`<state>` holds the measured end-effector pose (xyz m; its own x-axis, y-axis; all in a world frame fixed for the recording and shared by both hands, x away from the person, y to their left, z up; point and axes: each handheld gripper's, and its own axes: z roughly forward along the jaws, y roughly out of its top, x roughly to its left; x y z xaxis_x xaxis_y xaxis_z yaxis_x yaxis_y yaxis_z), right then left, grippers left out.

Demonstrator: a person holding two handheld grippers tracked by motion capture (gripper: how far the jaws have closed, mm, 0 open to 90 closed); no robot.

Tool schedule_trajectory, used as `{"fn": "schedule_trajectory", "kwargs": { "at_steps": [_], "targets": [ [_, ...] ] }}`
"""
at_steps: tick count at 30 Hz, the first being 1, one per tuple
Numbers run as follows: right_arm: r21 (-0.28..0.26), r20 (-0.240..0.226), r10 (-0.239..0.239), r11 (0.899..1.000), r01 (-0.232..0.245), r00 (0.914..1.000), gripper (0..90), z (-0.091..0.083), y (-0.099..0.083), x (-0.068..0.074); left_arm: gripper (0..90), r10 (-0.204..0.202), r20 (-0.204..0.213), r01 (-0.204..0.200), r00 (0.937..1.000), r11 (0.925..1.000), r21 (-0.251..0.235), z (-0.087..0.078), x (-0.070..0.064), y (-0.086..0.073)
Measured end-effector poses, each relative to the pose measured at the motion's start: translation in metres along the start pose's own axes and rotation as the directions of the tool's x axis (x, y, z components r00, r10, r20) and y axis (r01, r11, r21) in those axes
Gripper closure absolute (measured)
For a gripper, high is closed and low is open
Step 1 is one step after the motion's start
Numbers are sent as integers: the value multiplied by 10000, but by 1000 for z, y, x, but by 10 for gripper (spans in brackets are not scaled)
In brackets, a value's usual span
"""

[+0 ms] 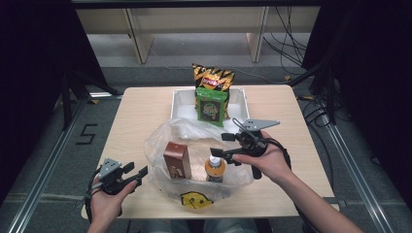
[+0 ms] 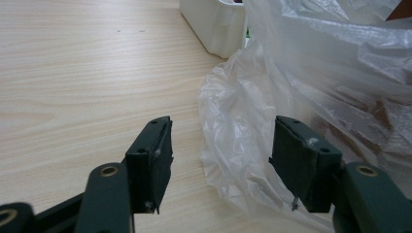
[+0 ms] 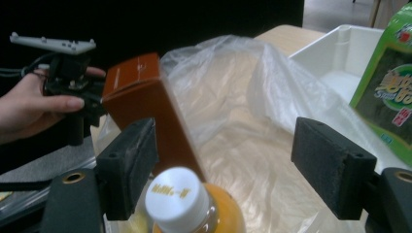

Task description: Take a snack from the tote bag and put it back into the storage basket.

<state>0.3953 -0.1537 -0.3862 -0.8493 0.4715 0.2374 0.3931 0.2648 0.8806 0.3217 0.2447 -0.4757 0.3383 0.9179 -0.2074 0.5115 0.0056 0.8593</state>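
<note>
Right gripper [image 1: 224,144] hangs wide open and empty over the orange juice bottle [image 1: 214,168], standing in the plastic bag [image 1: 160,141] beside the brown carton [image 1: 176,159]. Left gripper [image 1: 135,172], open, holds nothing by the bag's edge. You likely need to lower and close on the bottle's cap.

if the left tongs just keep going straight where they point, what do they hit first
Most likely the clear plastic bag: its crumpled edge already lies between the open left tongs, nearer the right-hand jaw. Depth is hard to judge, but nothing else stands closer.
</note>
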Motion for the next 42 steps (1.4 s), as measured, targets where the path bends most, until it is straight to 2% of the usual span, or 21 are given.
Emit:
{"fn": "schedule_trajectory", "kwargs": {
  "at_steps": [1, 2, 3, 7, 8, 9, 10, 13, 14, 17, 19, 20, 22, 25, 31, 32, 33, 36, 37, 39, 42],
  "targets": [
    [185, -86, 378, 9991, -376, 9992, 247, 1, -2, 3, 396, -3, -4, 3, 10000, 10000, -6, 0, 0, 0],
    [170, -118, 156, 9997, -154, 9998, 246, 3, -5, 2, 396, -4, -1, 4, 10000, 10000, -14, 0, 0, 0],
    [324, -22, 181, 9993, -180, 9998, 245, 3, -7, 4, 395, -5, -53, 6, 10000, 10000, 37, 0, 0, 0],
    [534, -224, 165, 9985, -153, 9996, 236, 8, -14, 6, 395, -14, 34, 14, 10000, 10000, -20, 0, 1, 0],
    [601, -237, -82, 9981, 96, 9997, 235, 10, -18, 7, 395, 5, -39, -5, 10000, 10000, 27, 0, 0, 0],
    [674, -136, 215, 9975, -205, 9997, 234, 11, -20, 10, 395, 4, -35, -4, 10000, 10000, 20, 0, 0, 0],
    [712, -215, 41, 9975, -25, 9998, 233, 14, -23, 8, 395, 1, -25, -1, 10000, 10000, 23, 0, 0, 0],
    [889, -339, 91, 9960, -60, 9994, 231, 17, -28, 10, 395, 4, 17, -4, 10000, 10000, -2, 0, 0, 0],
    [993, -252, -269, 9946, 293, 9993, 229, 22, -33, 8, 395, -6, 11, 6, 10000, 10000, -14, 0, 0, 0],
    [1142, -161, -18, 9935, 36, 9999, 225, 25, -37, 11, 395, -7, 8, 7, 10000, 10000, -23, 0, 1, 0],
    [1312, -91, -336, 9908, 345, 9994, 222, 25, -40, 9, 395, -12, 13, 12, 10000, 10000, 1, 0, 1, 0],
    [1271, -278, -361, 9911, 393, 9990, 220, 27, -42, 9, 396, -10, 20, 10, 10000, 10000, -1, 0, 1, 0],
    [1364, -61, -179, 9905, 186, 9998, 218, 27, -45, 11, 396, 15, 64, -15, 10000, 10000, 4, 1, 1, 0],
    [1545, 69, -350, 9874, 336, 9994, 213, 30, -51, 10, 396, 20, 6, -20, 10000, 10000, 30, 0, 0, 0],
    [1622, -43, -283, 9863, 286, 9996, 219, 34, -58, 9, 395, 61, 101, -61, 9999, 10000, 4, 1, 1, -1],
    [1601, -247, -395, 9862, 430, 9989, 223, 35, -59, 7, 395, 60, 95, -60, 9999, 10000, 12, 1, 1, -1],
    [1629, -136, -204, 9864, 223, 9997, 228, 35, -59, 9, 396, 60, 61, -60, 10000, 10000, 43, 1, 1, -1],
    [1479, 1, -536, 9876, 530, 9986, 258, 36, -61, 8, 395, 54, 88, -55, 9999, 10000, 71, 1, 0, -2],
    [1613, -150, -366, 9861, 385, 9992, 263, 36, -62, 9, 396, 93, 101, -93, 9999, 9999, 61, 1, 0, -1],
    [1578, -154, -545, 9859, 563, 9984, 273, 36, -62, 7, 396, 119, 108, -119, 9999, 9999, 36, 1, 0, -2],
    [1489, -216, -503, 9874, 530, 9985, 279, 37, -64, 9, 394, 128, 89, -128, 9999, 9999, 68, 1, 0, -2]
  ]
}}
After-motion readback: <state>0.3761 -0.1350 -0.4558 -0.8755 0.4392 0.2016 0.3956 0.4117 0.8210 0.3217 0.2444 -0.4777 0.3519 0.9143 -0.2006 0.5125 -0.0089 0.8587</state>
